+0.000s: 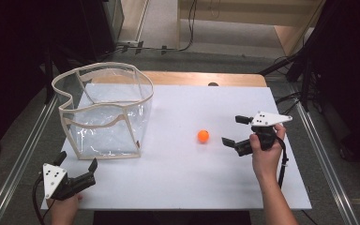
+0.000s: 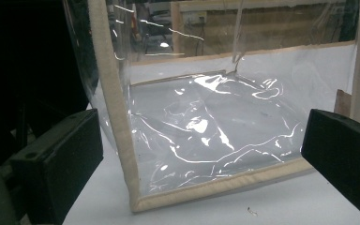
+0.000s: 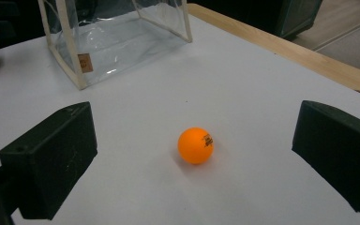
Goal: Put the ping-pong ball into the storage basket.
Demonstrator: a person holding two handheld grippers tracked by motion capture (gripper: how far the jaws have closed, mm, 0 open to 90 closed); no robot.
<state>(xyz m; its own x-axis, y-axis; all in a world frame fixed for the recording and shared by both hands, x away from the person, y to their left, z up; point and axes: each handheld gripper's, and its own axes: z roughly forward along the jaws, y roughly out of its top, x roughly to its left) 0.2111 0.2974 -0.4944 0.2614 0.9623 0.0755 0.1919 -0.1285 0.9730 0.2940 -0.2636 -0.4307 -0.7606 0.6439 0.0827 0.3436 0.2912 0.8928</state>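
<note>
A: High view, item one?

B: Orange ball [image 1: 203, 136], right of centre of the frame, resting on the white table [image 1: 183, 183]. Right gripper [image 1: 229, 130] just to its right, jaws spread wide and facing the ball, not touching it.

A: Item two?

B: Clear bag [image 1: 105, 112] with cream trim, upper left of the frame, standing open. Left gripper [image 1: 77, 166] at lower left, just below the bag's near corner, jaws apart, holding nothing.

A: Left gripper view?

B: Clear bag [image 2: 206, 126] across the centre, its bottom seam corner at lower centre. One black jaw at the left edge, the other at the right edge, wide apart, the bag's near face lying beyond the gap. No contact visible.

A: Right gripper view?

B: Orange ball [image 3: 195, 145] at centre, slightly low, on the white table [image 3: 243, 84]. It lies ahead of the two jaws, roughly midway between them, clear of both. Jaws wide apart at lower left and right edge. Clear bag [image 3: 112, 42] at upper left, well apart from the ball.
</note>
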